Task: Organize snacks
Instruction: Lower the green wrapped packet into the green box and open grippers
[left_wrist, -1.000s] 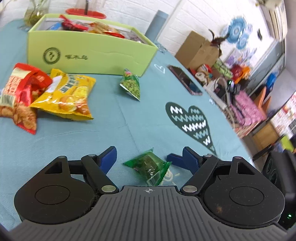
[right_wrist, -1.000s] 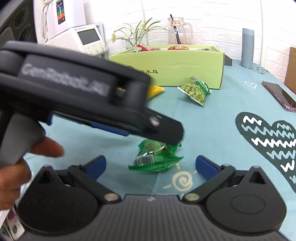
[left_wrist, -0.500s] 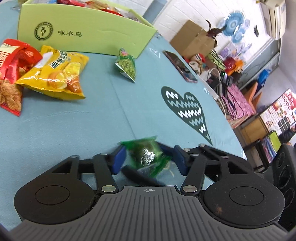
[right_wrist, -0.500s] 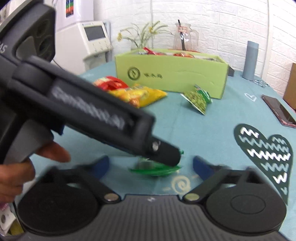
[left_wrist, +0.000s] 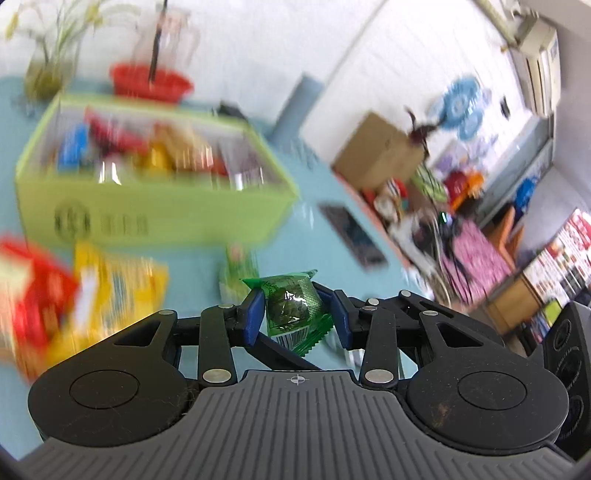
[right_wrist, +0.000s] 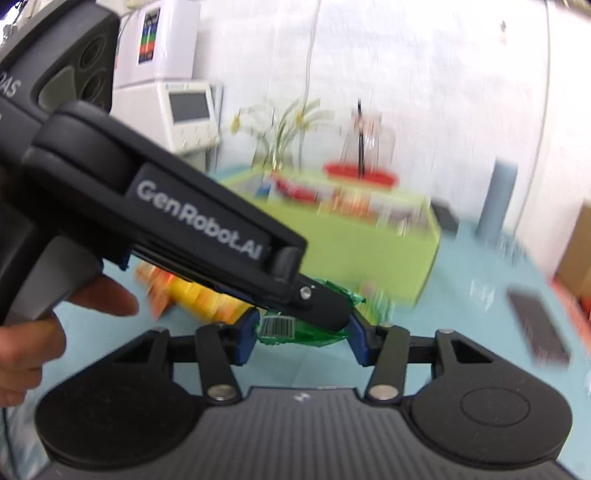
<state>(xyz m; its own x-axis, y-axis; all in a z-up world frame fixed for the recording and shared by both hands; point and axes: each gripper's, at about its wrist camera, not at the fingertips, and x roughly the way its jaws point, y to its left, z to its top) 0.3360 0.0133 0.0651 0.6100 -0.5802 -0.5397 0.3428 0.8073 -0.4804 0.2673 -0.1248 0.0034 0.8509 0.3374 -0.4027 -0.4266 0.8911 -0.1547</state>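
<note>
Both grippers are clamped on the same small green snack packet (left_wrist: 293, 310), which is held up off the teal tablecloth (left_wrist: 207, 266).

Left gripper (left_wrist: 295, 319): blue pads pinch the packet from both sides, packet upright between them, barcode end toward the camera. It is pitched moderately downward, aimed toward the green box (left_wrist: 155, 206) at about 10 o'clock in the left wrist view.

Right gripper (right_wrist: 301, 332): pads closed on the flat ends of the same packet (right_wrist: 295, 330), barcode facing up. The left gripper's body (right_wrist: 207, 229) crosses this view diagonally from 10 o'clock down to centre, its tip on top of the packet. A hand (right_wrist: 37, 332) wraps its grey handle at 9 o'clock, thumb extended.

Box is open-topped and full of mixed snacks, at 12 o'clock in the right view. Yellow bag (left_wrist: 114, 280) and red bag (left_wrist: 33, 284) lie on the cloth at 9 o'clock in the left view. A phone (left_wrist: 352, 236) lies at 1 o'clock. Background is motion-blurred.
</note>
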